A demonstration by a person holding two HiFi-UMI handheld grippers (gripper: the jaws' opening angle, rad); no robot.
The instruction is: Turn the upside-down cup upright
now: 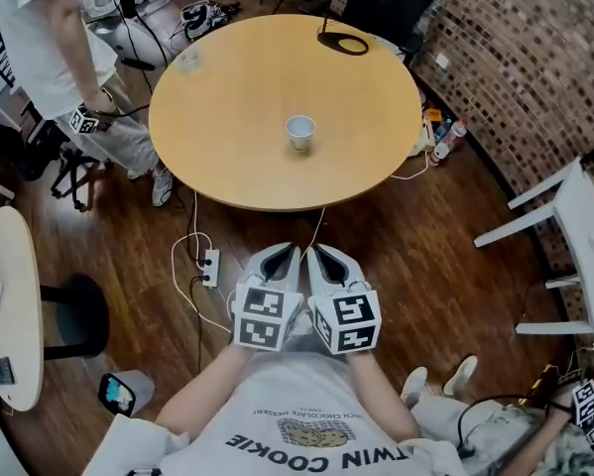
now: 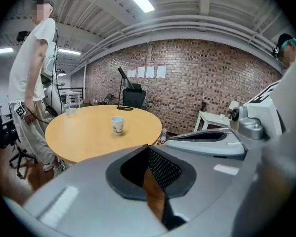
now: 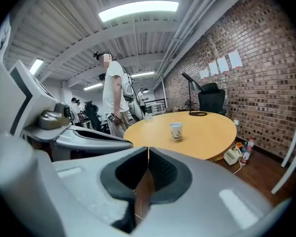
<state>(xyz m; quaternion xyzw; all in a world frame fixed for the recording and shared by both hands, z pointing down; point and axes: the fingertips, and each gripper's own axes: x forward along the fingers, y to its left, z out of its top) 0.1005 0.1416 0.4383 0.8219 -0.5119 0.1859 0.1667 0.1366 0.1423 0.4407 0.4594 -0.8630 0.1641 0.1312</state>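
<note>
Left claw (image 1: 285, 252) and right claw (image 1: 322, 252) sit side by side at the chest in head view, well short of the tabletop (image 1: 227, 87). Cup (image 1: 299, 131) stands near its middle, mouth apparently up already. Left gripper view: jaws together, nothing between. Right gripper view: same. Cup looks light, thin, crushable, so pinch the side wall gently.

One white cup (image 1: 299, 131), one tan table (image 1: 239, 152)

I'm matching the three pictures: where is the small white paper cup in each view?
Head view: small white paper cup, upper centre, mid-table.
Left gripper view: cup left of centre.
Right gripper view: cup right of centre.
Shared landmark: round tan wooden table under it.
</note>
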